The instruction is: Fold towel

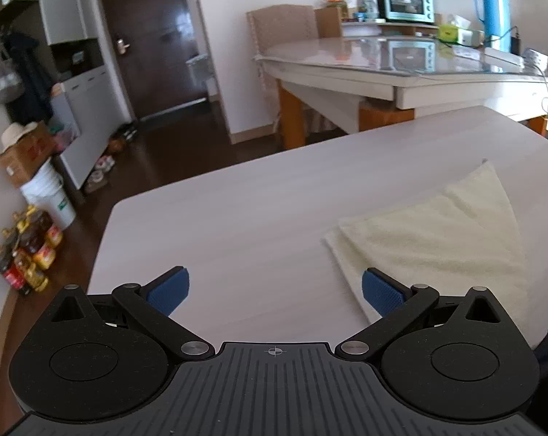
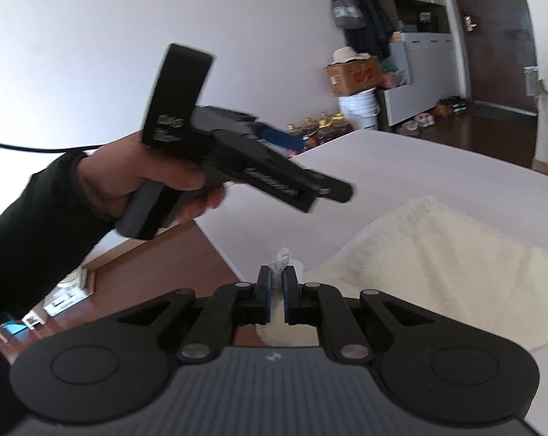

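- Pale wood-grain table [image 1: 237, 218] carries the cream terry towel [image 1: 437, 239], partly folded.
- Left gripper [image 1: 275, 290]: jaws wide, empty, above bare tabletop.
- Right gripper [image 2: 277, 287]: pinching a towel corner.
- Risk: a thin pinch may slip, dropping the fold.

- Left wrist view: the pale table [image 1: 237, 225] is wide open from 9 to 12 o'clock of the left gripper [image 1: 275, 290], nothing sitting on that stretch.
- Only thing on the table is the cream towel [image 1: 437, 243], lying flat at about 2 o'clock, its near edge right by the right-side pad.
- Glass-topped dining table [image 1: 382, 61] stands past the far edge at 1 o'clock, well apart.
- Right wrist view: the left hand [image 2: 136, 178] with its gripper hangs in the air at 10-11 o'clock, above the table's corner.
- Bare table from 12 to 1 o'clock there.
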`<state>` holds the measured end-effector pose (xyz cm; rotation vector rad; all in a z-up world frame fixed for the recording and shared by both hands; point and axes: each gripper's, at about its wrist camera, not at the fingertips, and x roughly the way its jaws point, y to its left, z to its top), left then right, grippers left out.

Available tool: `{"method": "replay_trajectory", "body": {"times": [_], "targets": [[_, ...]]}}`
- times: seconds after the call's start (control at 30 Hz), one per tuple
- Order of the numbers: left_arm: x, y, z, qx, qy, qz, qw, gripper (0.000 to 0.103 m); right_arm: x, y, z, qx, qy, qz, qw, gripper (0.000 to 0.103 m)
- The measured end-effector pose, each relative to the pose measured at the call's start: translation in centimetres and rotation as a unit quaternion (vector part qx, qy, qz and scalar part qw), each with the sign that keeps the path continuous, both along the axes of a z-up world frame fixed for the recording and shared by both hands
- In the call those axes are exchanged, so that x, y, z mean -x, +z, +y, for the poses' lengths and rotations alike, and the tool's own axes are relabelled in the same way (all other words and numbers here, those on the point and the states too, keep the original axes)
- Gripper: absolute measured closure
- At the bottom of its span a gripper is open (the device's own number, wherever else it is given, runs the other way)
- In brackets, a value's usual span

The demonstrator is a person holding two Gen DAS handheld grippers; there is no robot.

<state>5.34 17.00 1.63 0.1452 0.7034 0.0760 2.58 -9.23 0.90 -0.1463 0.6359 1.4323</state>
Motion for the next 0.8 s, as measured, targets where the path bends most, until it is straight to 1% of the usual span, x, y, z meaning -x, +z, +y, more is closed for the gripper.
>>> {"method": "replay_trajectory", "body": {"times": [0.03, 0.07, 0.17, 0.2, 0.3, 0.33, 0.37, 0.43, 0.47, 0.57, 0.63, 0.73, 0.8], "targets": [[-0.5, -0.3, -0.2, -0.001, -0.005, 0.002, 1.0, 0.0, 0.3, 0.2, -0.3, 0.001, -0.002, -0.007, 1.0, 0.077], [-0.9, -0.5, -0.3, 0.0, -0.008, 0.005, 1.0, 0.0, 0.4, 0.3, -0.5, 0.0, -0.003, -0.009, 1.0, 0.069], [-1.7, -1.1, -0.5, 0.0, -0.015, 0.013, 0.9998, 0.0, -0.3, 1.1, -2.3, -0.021, -0.026, -0.009, 0.999, 0.069], [-2.2, -1.7, -0.4, -0.003, -0.019, 0.02, 0.9996, 0.0, -0.9, 1.3, -2.9, -0.026, -0.044, -0.011, 0.999, 0.069], [-2.9, -2.6, -0.1, -0.004, -0.024, 0.035, 0.9991, 0.0, -2.9, 1.5, -3.8, -0.012, -0.109, -0.022, 0.994, 0.067], [-3.1, -2.8, 0.0, 0.0, -0.024, 0.039, 0.999, 0.0, -3.4, 1.4, -3.8, -0.003, -0.127, -0.031, 0.991, 0.065], [-3.4, -3.1, 0.2, 0.004, -0.024, 0.041, 0.9988, 0.0, -3.9, 1.3, -3.8, 0.006, -0.145, -0.04, 0.989, 0.061], [-3.7, -3.6, 0.3, 0.005, -0.022, 0.045, 0.9987, 0.0, -5.2, 0.4, -3.7, 0.039, -0.191, -0.058, 0.979, 0.061], [-3.8, -3.7, 0.4, 0.008, -0.022, 0.043, 0.9988, 0.0, -5.4, 0.3, -3.4, 0.045, -0.201, -0.058, 0.977, 0.061], [-4.4, -3.9, 0.4, 0.012, -0.023, 0.04, 0.9989, 0.0, -7.5, -1.2, -3.2, 0.062, -0.245, -0.032, 0.967, 0.061], [-5.2, -4.0, 0.3, 0.007, -0.026, 0.039, 0.9989, 0.0, -9.1, -2.1, -3.3, 0.073, -0.269, -0.021, 0.96, 0.065], [-6.7, -4.1, -0.1, 0.001, -0.035, 0.036, 0.9987, 0.0, -9.8, -2.5, -3.2, 0.076, -0.277, -0.031, 0.957, 0.074], [-7.9, -4.2, -0.2, 0.001, -0.04, 0.035, 0.9986, 0.0, -10.4, -2.4, -3.4, 0.081, -0.283, -0.039, 0.955, 0.075]]}}
